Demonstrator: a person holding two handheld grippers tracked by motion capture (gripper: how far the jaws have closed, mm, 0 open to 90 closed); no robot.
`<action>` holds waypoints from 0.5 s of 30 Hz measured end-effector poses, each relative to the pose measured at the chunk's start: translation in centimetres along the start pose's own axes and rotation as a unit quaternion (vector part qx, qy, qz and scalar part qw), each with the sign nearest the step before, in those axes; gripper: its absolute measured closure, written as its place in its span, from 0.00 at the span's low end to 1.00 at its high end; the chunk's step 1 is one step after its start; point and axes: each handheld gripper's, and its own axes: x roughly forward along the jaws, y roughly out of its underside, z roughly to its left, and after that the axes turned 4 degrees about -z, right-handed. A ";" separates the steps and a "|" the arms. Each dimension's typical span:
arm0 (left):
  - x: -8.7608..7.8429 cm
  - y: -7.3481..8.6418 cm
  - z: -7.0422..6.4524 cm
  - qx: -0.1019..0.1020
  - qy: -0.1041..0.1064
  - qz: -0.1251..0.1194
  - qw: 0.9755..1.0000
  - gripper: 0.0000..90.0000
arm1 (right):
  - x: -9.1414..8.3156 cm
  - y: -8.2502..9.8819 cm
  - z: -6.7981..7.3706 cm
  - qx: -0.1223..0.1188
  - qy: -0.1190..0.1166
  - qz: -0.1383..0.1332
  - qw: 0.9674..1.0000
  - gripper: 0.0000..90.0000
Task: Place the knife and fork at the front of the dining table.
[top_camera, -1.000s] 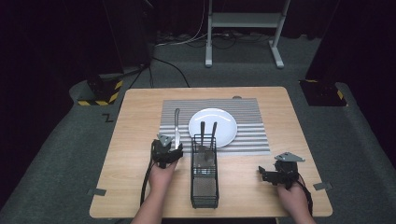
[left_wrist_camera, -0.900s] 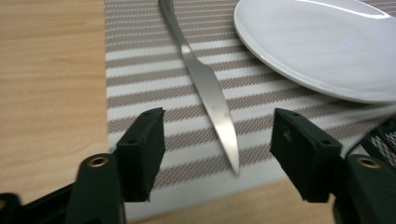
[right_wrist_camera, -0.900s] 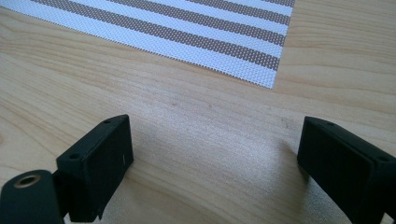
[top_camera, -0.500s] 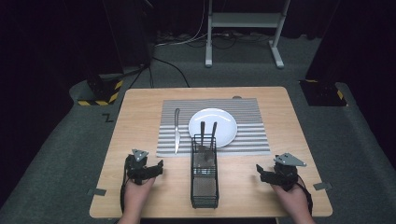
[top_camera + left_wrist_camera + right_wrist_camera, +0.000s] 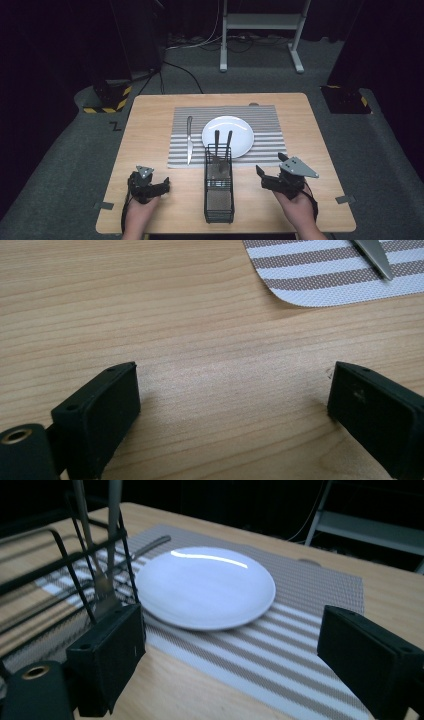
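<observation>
**Both grippers empty, jaws wide**

Left gripper rests over bare wooden table, jaws spread wide; right gripper likewise wide, beside the wire cutlery basket; knife lies on striped placemat left of white plate.

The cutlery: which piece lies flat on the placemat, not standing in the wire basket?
The knife. It lies flat on the striped placemat, left of the plate. The two other pieces stand upright in the basket.
</observation>
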 end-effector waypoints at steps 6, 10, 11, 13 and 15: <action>0.0 0.0 0.0 0.002 -0.002 0.000 1.000 0.08 | 1.6 -2.6 1.4 0.017 -0.009 -0.024 1.000 0.12; 0.0 0.0 0.0 -0.002 -0.002 0.001 1.000 0.07 | 3.0 -4.1 2.5 0.020 -0.010 -0.039 0.999 0.12; 0.0 0.0 0.0 -0.004 -0.002 0.000 1.000 0.07 | 3.3 -4.3 2.7 0.019 -0.012 -0.041 0.999 0.12; 0.0 0.0 0.0 -0.001 0.001 0.003 1.000 0.07 | 4.1 -4.7 3.3 0.018 -0.017 -0.039 0.999 0.14; 0.1 0.0 -0.1 0.004 0.002 0.006 1.000 0.04 | 4.8 -5.2 3.9 0.014 -0.014 -0.039 0.999 0.16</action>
